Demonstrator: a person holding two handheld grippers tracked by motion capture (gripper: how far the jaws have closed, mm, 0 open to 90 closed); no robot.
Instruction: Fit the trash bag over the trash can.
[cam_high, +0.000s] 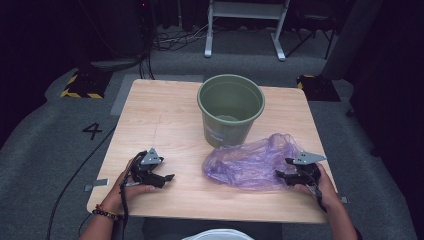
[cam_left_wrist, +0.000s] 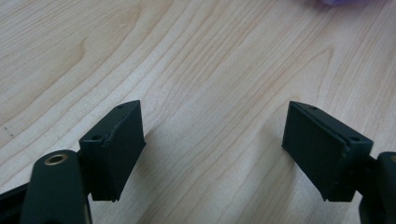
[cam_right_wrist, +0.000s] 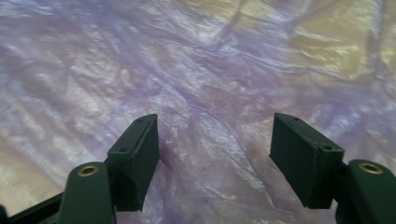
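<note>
Pale wooden table (cam_high: 165, 115) bears a green plastic bucket (cam_high: 231, 107); beside it lies a crumpled purple plastic bag (cam_high: 250, 162). Right gripper (cam_high: 281, 175), jaws apart, meets the bag's edge; left gripper (cam_high: 167, 177) rests unclenched, empty.

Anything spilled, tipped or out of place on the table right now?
Nothing stands out. The green bucket stands upright, and the purple plastic bag lies crumpled beside it on the table, unspilled. The right gripper is at the bag, jaws open.

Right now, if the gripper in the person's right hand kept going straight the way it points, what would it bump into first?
The crumpled purple plastic bag: the right gripper, jaws open, points straight at the film, seemingly close in front.
</note>
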